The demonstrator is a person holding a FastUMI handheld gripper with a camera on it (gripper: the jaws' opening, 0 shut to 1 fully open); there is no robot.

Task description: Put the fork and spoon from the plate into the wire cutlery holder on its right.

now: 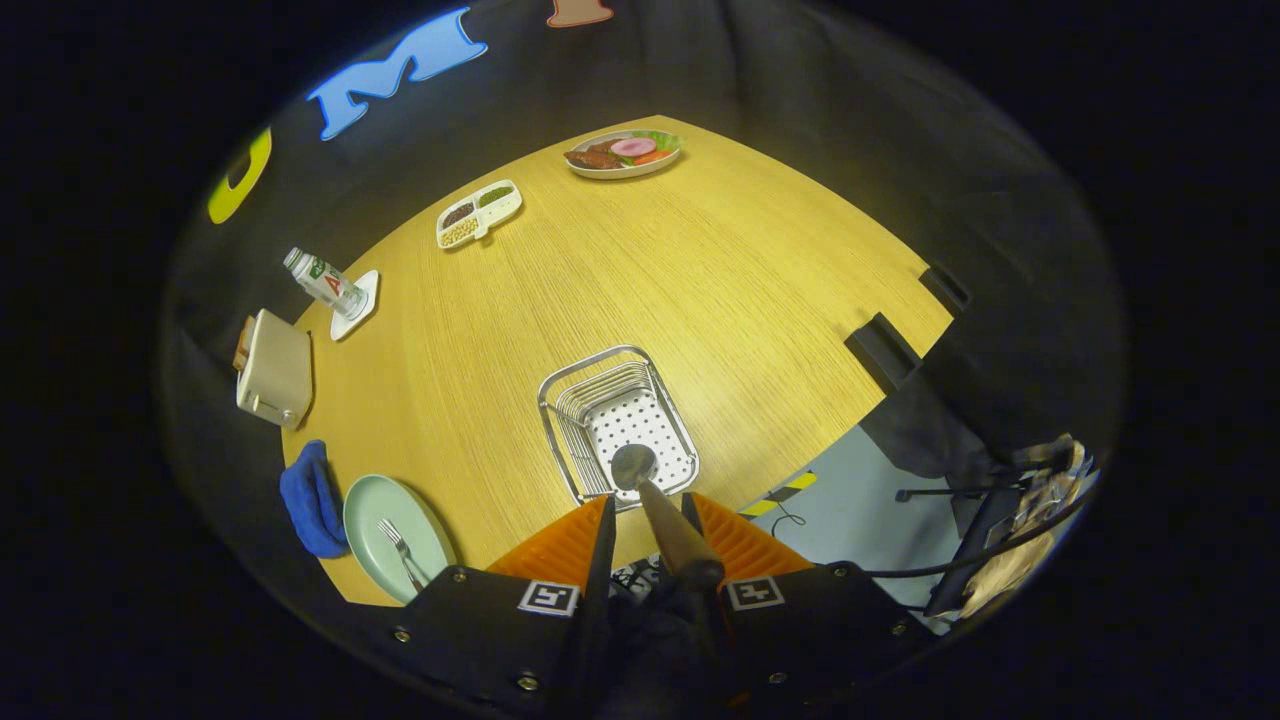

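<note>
My gripper (648, 505) is shut on the spoon (655, 505), its orange fingers (560, 545) pressing the wooden handle from both sides. The spoon's metal bowl points forward and hangs over the near part of the wire cutlery holder (575, 385), a chrome basket with a white perforated floor just ahead of the fingers. To the left of the holder lies the pale green plate (375, 505), with the fork (402, 553) resting on it.
A blue cloth (310, 497) lies beside the plate. Farther left stand a cream toaster (275, 370) and a bottle (324, 281) on a white coaster. A divided snack tray (480, 212) and a plate of food (623, 153) sit beyond. The table's edge is near, right of the holder.
</note>
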